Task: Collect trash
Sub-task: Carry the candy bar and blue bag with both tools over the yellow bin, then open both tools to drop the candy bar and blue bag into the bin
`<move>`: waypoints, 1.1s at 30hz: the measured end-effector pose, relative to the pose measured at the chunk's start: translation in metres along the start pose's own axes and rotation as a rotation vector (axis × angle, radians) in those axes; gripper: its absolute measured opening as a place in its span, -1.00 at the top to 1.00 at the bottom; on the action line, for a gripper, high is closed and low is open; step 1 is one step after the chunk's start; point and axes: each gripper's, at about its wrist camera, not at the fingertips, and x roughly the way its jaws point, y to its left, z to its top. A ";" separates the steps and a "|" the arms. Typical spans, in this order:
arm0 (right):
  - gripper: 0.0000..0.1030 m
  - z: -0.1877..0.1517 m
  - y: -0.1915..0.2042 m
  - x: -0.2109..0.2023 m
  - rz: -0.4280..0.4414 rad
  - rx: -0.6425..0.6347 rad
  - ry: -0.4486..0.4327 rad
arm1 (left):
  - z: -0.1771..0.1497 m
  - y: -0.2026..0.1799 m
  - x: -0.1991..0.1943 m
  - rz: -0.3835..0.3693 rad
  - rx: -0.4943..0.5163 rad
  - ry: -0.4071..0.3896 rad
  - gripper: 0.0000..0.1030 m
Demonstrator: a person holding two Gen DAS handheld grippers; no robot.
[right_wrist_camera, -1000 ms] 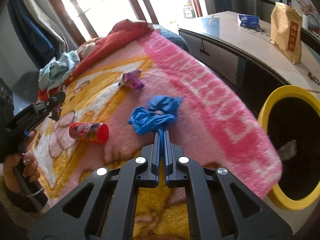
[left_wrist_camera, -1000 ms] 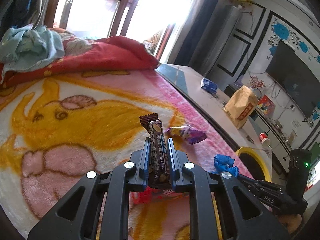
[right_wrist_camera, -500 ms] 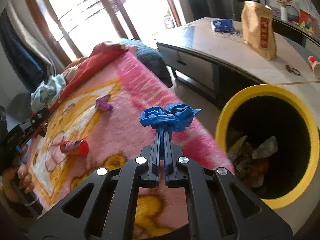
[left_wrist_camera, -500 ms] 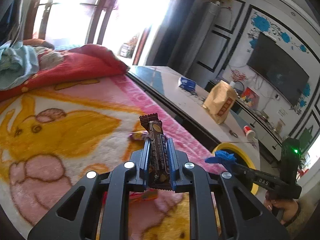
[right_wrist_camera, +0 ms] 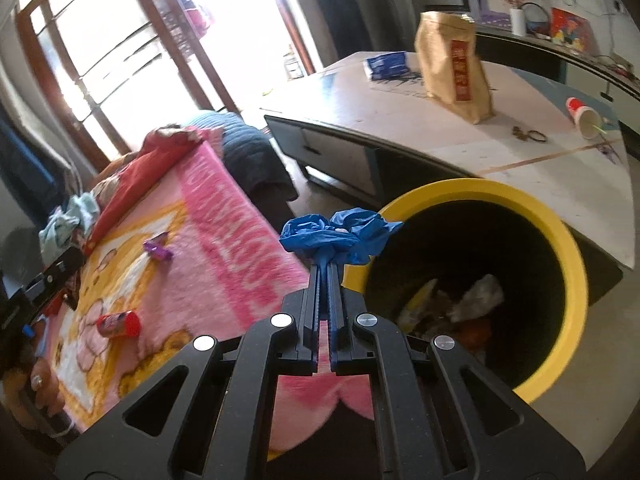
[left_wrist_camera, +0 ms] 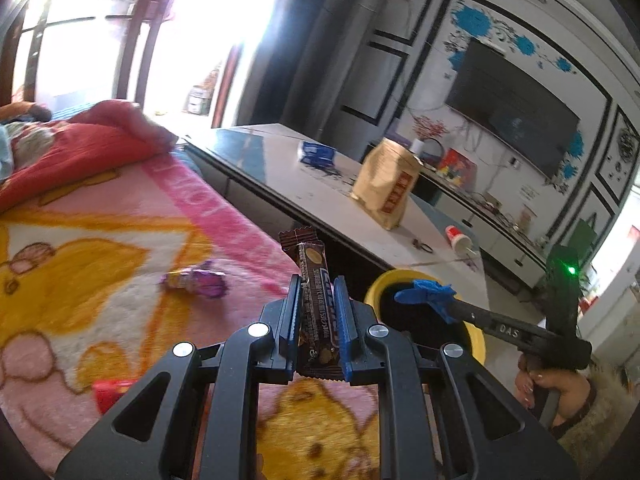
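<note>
So the left gripper (left_wrist_camera: 316, 292) was clamped on a brown snack wrapper (left_wrist_camera: 314, 300), which stood upright between the pads with its crimped end poking out past the tips. The right gripper (right_wrist_camera: 329, 268) was pinched tight on a crumpled blue glove (right_wrist_camera: 338, 234), the wad bunched up just past the tips. In the right view that glove sat right at the 9 o'clock edge of the yellow bin (right_wrist_camera: 576, 280), over the rim, and you could see some trash (right_wrist_camera: 478, 298) already lying at the bottom. From the left view the bin (left_wrist_camera: 476, 344) was at about 3 o'clock of the wrapper, with the right gripper (left_wrist_camera: 434, 298) reaching in from the right side and holding the glove (left_wrist_camera: 424, 290) above the bin's opening, and a hand (left_wrist_camera: 548, 384) on its handle lower right. Two more bits were on the pink blanket (right_wrist_camera: 224, 248): a purple wrapper (right_wrist_camera: 158, 250) toward 10 o'clock and a red tube (right_wrist_camera: 120, 324) at around 8 o'clock in the right view. Behind the bin was a pale surface (right_wrist_camera: 360, 104) carrying a tan bag (right_wrist_camera: 456, 68) standing up, a blue packet (right_wrist_camera: 386, 64) beyond it, and a paper cup (right_wrist_camera: 584, 118) tipped on its side over at 2 o'clock.
</note>
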 end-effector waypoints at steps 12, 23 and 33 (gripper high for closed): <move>0.98 -0.003 -0.057 -0.019 -0.121 0.087 -0.019 | -0.005 -0.064 0.038 -0.118 0.109 0.038 0.70; 0.98 -0.013 -0.095 -0.023 -0.191 0.151 0.007 | -0.019 -0.120 0.090 -0.214 0.194 0.106 0.70; 0.97 -0.020 -0.110 -0.027 -0.193 0.180 0.020 | -0.034 -0.149 0.143 -0.250 0.218 0.193 0.70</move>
